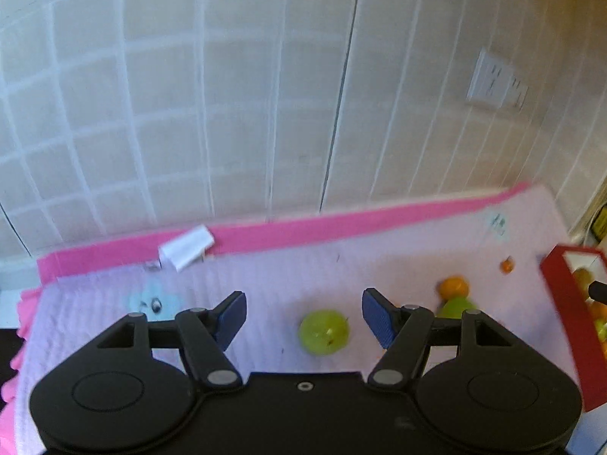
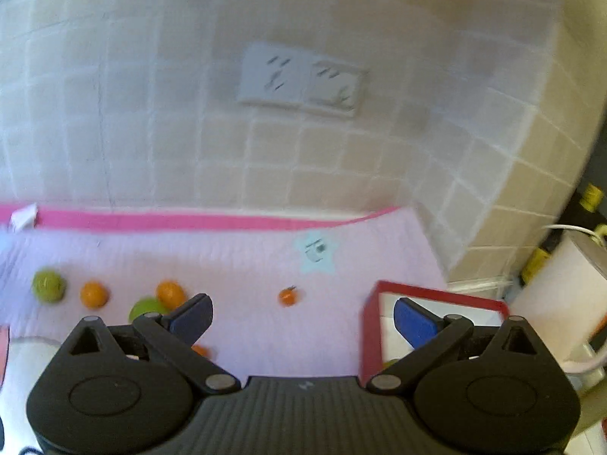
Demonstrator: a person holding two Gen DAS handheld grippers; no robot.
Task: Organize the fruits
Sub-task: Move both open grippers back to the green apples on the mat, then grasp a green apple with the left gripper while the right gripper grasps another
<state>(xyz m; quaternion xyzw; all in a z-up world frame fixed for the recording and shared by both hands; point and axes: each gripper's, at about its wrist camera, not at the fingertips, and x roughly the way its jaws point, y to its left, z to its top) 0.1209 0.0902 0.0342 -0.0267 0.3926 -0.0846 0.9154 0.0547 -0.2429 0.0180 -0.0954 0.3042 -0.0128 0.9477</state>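
Observation:
My left gripper (image 1: 303, 318) is open and empty above the pink mat, with a green apple (image 1: 323, 331) lying on the mat between its fingers. A second green fruit (image 1: 455, 306) and an orange (image 1: 453, 286) lie to the right, a tiny orange fruit (image 1: 507, 265) farther back. The red box (image 1: 565, 303) at the right edge holds several fruits. My right gripper (image 2: 303, 318) is open and empty, its right finger over the red box (image 2: 370, 326). In its view lie a green apple (image 2: 48, 285), two oranges (image 2: 93, 294) (image 2: 170, 294), another green fruit (image 2: 146, 309) and the tiny orange fruit (image 2: 287, 297).
A tiled wall with a white socket plate (image 2: 301, 79) rises behind the mat's pink border (image 1: 303, 231). A white tag (image 1: 186, 246) lies on that border. A white appliance with a cable (image 2: 561, 288) stands right of the red box.

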